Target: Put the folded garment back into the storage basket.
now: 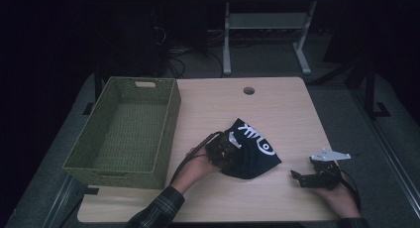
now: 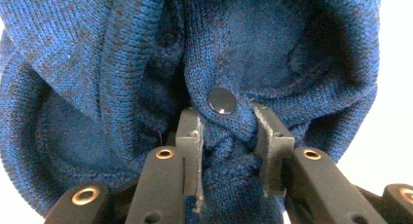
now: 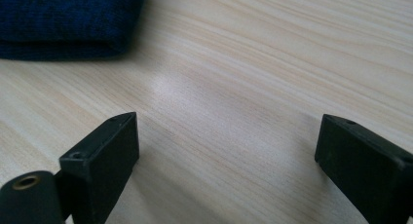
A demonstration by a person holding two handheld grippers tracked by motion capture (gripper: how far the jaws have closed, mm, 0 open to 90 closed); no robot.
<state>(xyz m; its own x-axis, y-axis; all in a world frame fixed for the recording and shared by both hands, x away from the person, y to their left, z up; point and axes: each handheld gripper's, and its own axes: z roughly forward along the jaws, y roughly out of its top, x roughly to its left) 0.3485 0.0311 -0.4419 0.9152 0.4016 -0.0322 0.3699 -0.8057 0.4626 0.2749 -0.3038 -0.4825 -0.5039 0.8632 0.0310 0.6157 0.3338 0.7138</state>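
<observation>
A dark blue knit garment (image 1: 255,148) with a white print lies crumpled on the wooden table (image 1: 277,109), right of centre. My left gripper (image 1: 234,157) is at its left edge, shut on a fold of the knit. In the left gripper view the garment (image 2: 272,48) bunches between the pads, just below a black snap button (image 2: 222,100), with my left gripper (image 2: 226,131) pinching it. My right gripper (image 1: 296,178) rests low over bare table to the garment's right, open with nothing between its fingers. In the right gripper view the garment's edge (image 3: 63,19) lies beyond my right gripper (image 3: 226,151).
A green woven basket (image 1: 168,134) with nothing inside stands on the table's left side. A round cable hole (image 1: 248,90) sits near the far edge. Beyond the table are a desk frame (image 1: 228,44) and cables on a dark floor.
</observation>
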